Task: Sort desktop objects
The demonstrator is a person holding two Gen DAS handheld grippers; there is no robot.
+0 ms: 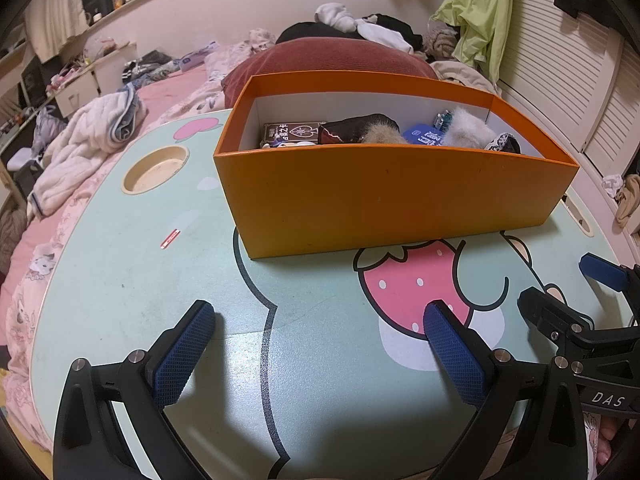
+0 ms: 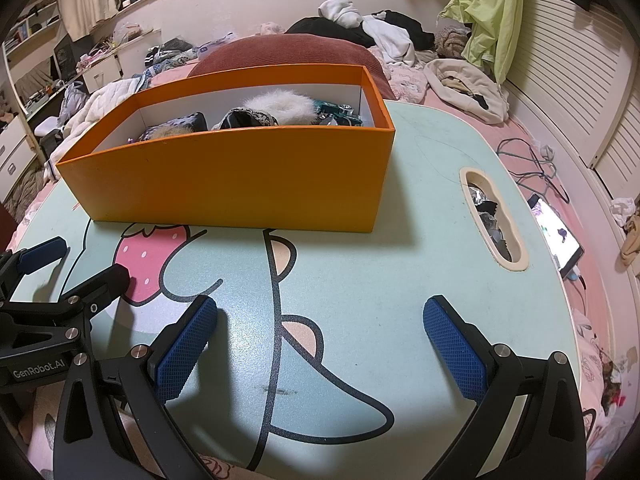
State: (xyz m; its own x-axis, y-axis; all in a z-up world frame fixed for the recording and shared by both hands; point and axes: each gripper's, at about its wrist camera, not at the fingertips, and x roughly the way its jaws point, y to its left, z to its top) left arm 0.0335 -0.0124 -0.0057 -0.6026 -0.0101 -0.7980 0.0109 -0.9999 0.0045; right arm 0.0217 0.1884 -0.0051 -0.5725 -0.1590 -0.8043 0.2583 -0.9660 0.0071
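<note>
Both the left claw (image 1: 320, 344) and right claw (image 2: 320, 340) hover spread wide and empty above the mint-green cartoon-printed desk (image 1: 120, 280), near the filled orange rectangular cardboard box (image 1: 384, 204).

We're looking at a bedroom: pink bed (image 1: 168, 88) lying at ten o'clock, clothes (image 2: 384, 36) piling at twelve.

Left wrist view: orange box (image 1: 384, 200) on table (image 1: 120, 260).
Left gripper (image 1: 318, 314) spread wide, empty, above tabletop; box holds card pack (image 1: 290, 133) and fluffy items.
</note>
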